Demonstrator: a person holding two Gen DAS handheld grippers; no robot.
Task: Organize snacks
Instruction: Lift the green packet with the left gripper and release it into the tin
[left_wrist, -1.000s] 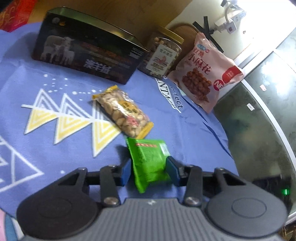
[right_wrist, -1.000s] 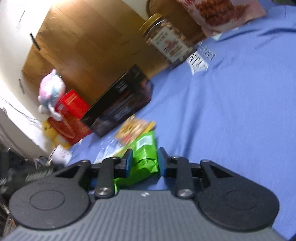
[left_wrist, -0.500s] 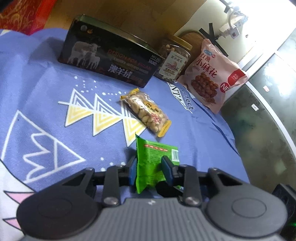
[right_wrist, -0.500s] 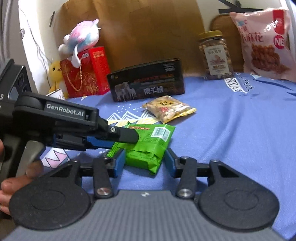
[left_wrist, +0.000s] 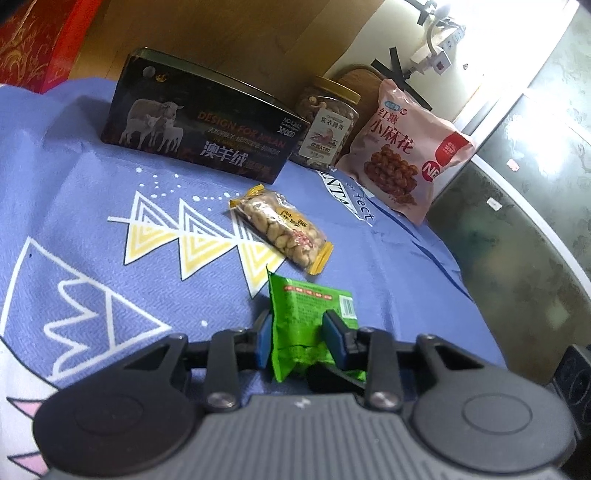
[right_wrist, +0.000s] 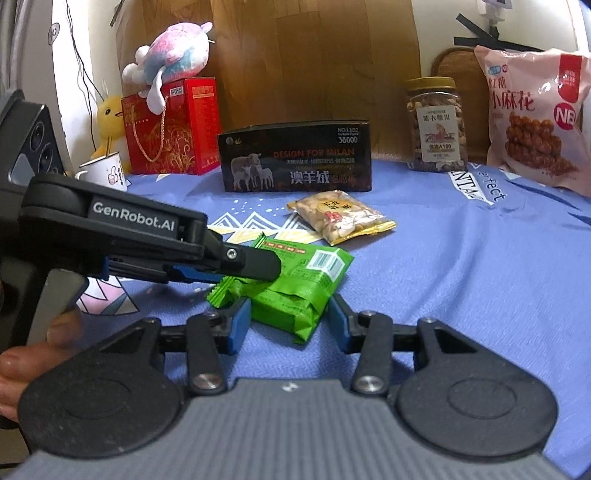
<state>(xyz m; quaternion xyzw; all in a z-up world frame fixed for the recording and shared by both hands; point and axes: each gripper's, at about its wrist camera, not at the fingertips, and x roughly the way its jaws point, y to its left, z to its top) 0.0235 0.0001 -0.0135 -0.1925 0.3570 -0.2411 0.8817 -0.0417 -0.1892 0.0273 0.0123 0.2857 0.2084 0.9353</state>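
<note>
A green snack packet (left_wrist: 306, 325) is pinched between the fingers of my left gripper (left_wrist: 300, 341), which is shut on it just above the blue cloth. In the right wrist view the same green packet (right_wrist: 306, 280) shows with the left gripper (right_wrist: 236, 267) clamped on its left end. My right gripper (right_wrist: 286, 325) is open, its jaws either side of the packet's near end without touching it. A yellow peanut packet (left_wrist: 280, 229) lies beyond on the cloth; it also shows in the right wrist view (right_wrist: 340, 216).
At the back stand a black sheep-print box (right_wrist: 295, 162), a nut jar (right_wrist: 437, 123) and a pink snack bag (right_wrist: 535, 118). A red gift bag (right_wrist: 170, 125), plush toys and a mug (right_wrist: 105, 171) are back left. The cloth's edge (left_wrist: 476, 295) drops off at right.
My right gripper swung level, released the green packet and opened. My left gripper closed on the packet and holds it, tilted up on edge.
</note>
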